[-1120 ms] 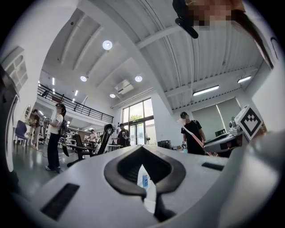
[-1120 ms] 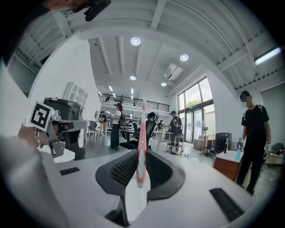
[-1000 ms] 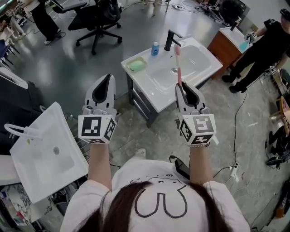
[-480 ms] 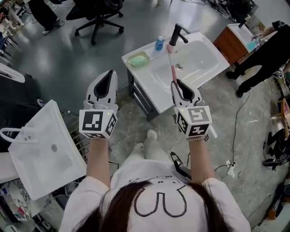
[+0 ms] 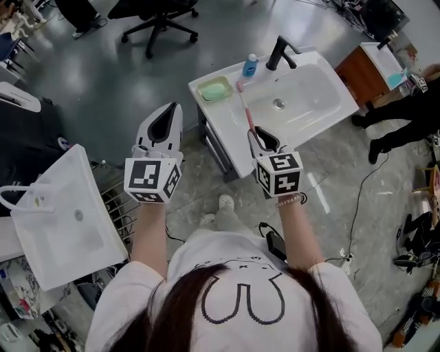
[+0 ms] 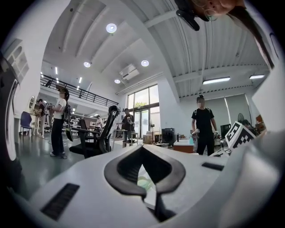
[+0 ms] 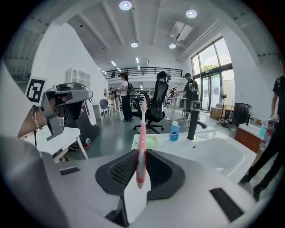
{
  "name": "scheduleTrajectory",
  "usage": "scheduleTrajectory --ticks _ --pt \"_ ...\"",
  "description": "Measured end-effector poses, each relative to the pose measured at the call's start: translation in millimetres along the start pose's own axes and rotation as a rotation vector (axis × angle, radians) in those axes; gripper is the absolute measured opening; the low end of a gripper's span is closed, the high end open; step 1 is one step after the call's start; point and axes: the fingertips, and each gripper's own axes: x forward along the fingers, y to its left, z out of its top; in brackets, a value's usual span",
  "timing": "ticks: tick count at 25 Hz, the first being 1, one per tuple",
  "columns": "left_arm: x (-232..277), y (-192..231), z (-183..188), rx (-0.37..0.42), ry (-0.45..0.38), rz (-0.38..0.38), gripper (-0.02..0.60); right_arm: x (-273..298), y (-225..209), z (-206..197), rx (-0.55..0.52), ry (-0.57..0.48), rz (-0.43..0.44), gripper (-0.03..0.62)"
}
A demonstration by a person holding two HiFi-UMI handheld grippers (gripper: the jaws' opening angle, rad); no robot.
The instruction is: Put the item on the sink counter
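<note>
My right gripper [image 5: 263,137] is shut on the handle of a pink toothbrush [image 5: 246,106]. The brush points up and away, and its head hangs over the left part of the white sink counter [image 5: 230,130], close to a green soap dish [image 5: 214,89]. In the right gripper view the toothbrush [image 7: 142,142] stands upright between the pads of that gripper [image 7: 141,164], with the sink counter [image 7: 213,153] just ahead. My left gripper [image 5: 170,113] hovers over the floor to the left of the sink, jaws together and holding nothing; the left gripper view shows it [image 6: 143,153] the same way.
On the counter stand a blue bottle [image 5: 251,65] and a black faucet [image 5: 280,52] behind the basin. A second white sink [image 5: 69,220] lies at my lower left. An office chair [image 5: 161,20] stands beyond, and a wooden cabinet [image 5: 364,69] and a person [image 5: 405,113] are to the right.
The right gripper has carried the toothbrush leftward, from over the basin to over the counter beside the soap dish. The sink sits closer now. The left gripper has hardly moved.
</note>
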Motion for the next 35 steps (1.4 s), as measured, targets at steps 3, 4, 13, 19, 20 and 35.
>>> scheduleTrajectory --ticks 3,4,13,19,20,35 --pt "5 3 -5 -0.002 0.013 0.016 0.009 19 1 -17 0.001 0.064 0.03 0.08" --pt "6 5 -6 0.0 0.016 0.023 0.009 25 1 -23 0.002 0.086 0.038 0.08" --pt "13 26 -13 -0.001 0.038 0.092 0.009 71 6 -75 0.024 0.33 0.108 0.08" --pt "16 31 -20 0.003 0.054 0.105 0.009 88 10 -92 0.005 0.439 0.116 0.08" --pt "16 31 -21 0.003 0.056 0.107 0.009 90 10 -95 0.001 0.461 0.113 0.08" --pt "17 44 -26 -0.01 0.066 0.137 0.009 102 11 -113 0.0 0.621 0.101 0.139"
